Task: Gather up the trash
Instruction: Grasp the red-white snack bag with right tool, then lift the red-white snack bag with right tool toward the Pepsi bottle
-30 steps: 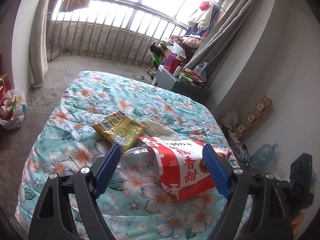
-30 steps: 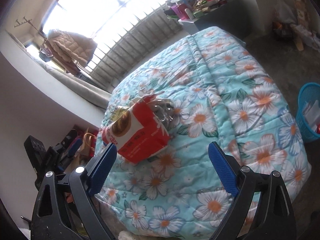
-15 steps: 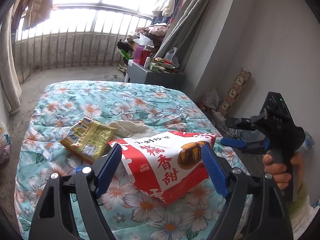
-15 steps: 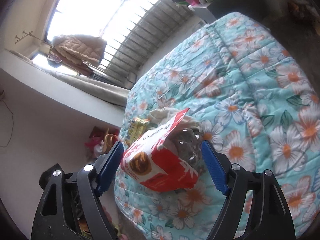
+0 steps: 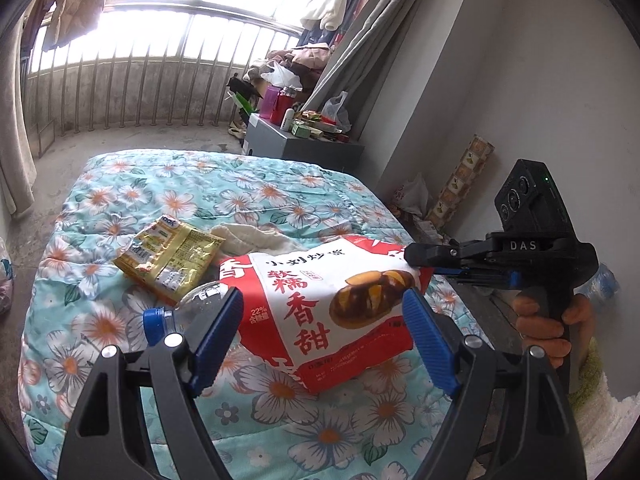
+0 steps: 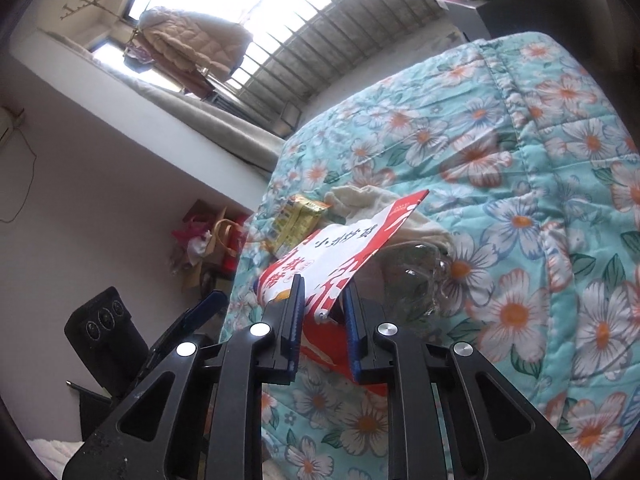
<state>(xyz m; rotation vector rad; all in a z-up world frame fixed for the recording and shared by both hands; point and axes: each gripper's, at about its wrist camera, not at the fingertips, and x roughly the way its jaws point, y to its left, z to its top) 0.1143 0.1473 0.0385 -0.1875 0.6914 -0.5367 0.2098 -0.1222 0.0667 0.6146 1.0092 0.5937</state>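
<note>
Right gripper (image 6: 322, 320) jaws closing; left gripper (image 5: 322, 338) jaws wide.

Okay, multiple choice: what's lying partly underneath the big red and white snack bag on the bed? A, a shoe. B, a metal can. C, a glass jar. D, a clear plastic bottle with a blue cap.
D: in the left wrist view a clear plastic bottle with a blue cap pokes out from under the red and white snack bag on the floral quilt.
</note>
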